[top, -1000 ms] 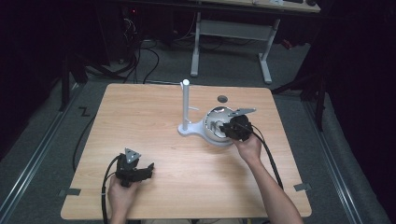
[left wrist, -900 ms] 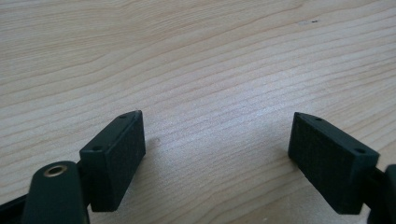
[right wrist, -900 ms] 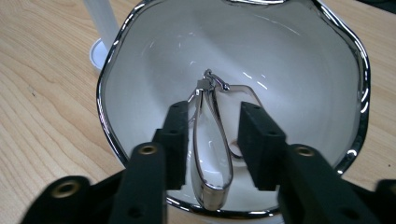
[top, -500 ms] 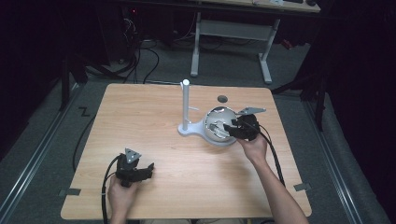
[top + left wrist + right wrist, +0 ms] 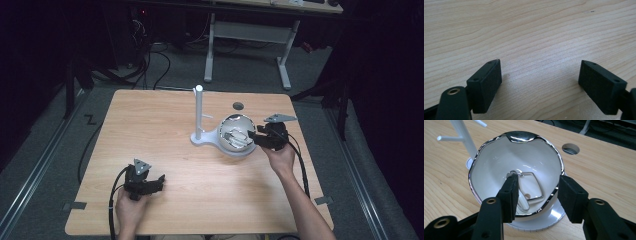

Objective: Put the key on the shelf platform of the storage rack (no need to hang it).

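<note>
A white bowl [image 5: 231, 148] with a shiny silver rim sits on the base of a white stand [image 5: 199, 112] at the table's middle right. Inside the bowl [image 5: 499, 162] lies a square metal ring [image 5: 534, 186] with a small clasp at one corner. My right gripper [image 5: 537, 192] is open and straddles the bowl's near rim, one jaw inside over the ring and the other outside; from above, the right gripper [image 5: 252, 136] meets the bowl's right side. My left gripper [image 5: 540, 82] is open over bare wood, and the high view places this left gripper [image 5: 159, 182] near the front left.
The wooden table [image 5: 150, 130] has a round cable hole [image 5: 238, 105] behind the bowl, seen again as the hole [image 5: 570, 148] past the rim. The stand's thin side pegs [image 5: 449, 138] stick out left of the bowl. Cables trail off the table's front.
My right gripper has shifted a little to the right, from over the bowl to its right rim. The left gripper has not moved.
</note>
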